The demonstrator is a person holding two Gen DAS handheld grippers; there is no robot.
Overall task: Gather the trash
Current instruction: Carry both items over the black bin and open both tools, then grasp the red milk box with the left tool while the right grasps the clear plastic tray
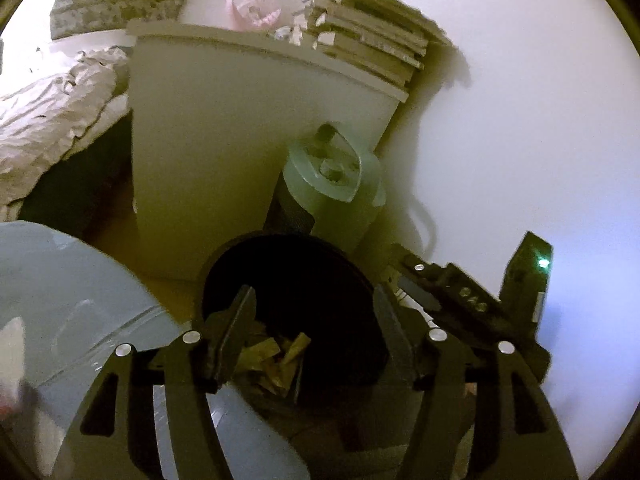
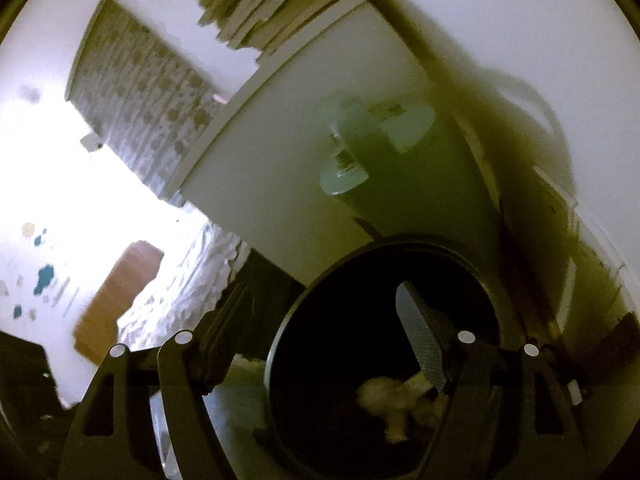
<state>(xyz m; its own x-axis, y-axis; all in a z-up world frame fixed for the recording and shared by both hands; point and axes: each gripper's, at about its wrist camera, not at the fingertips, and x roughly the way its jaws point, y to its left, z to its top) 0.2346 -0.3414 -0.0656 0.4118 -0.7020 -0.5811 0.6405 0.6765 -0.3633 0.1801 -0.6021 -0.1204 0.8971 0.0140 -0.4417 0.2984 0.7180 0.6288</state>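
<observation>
Between the spread, empty fingers of the left gripper (image 1: 310, 334) sat the black bin (image 1: 292, 280) holding dim paper scraps (image 1: 272, 356), while the right gripper (image 2: 316, 340), also spread, straddled the bin's rim above a blurred white wad (image 2: 396, 400), its nature unclear, beyond it a white cabinet (image 2: 280, 140).

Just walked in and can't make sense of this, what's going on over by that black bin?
Someone with a gripper in each hand is collecting trash. Both grippers hang open over a round black bin beside a white cabinet. The right gripper holds nothing; a pale crumpled wad lies inside the bin. The left gripper is empty too, above yellowish scraps.
</observation>
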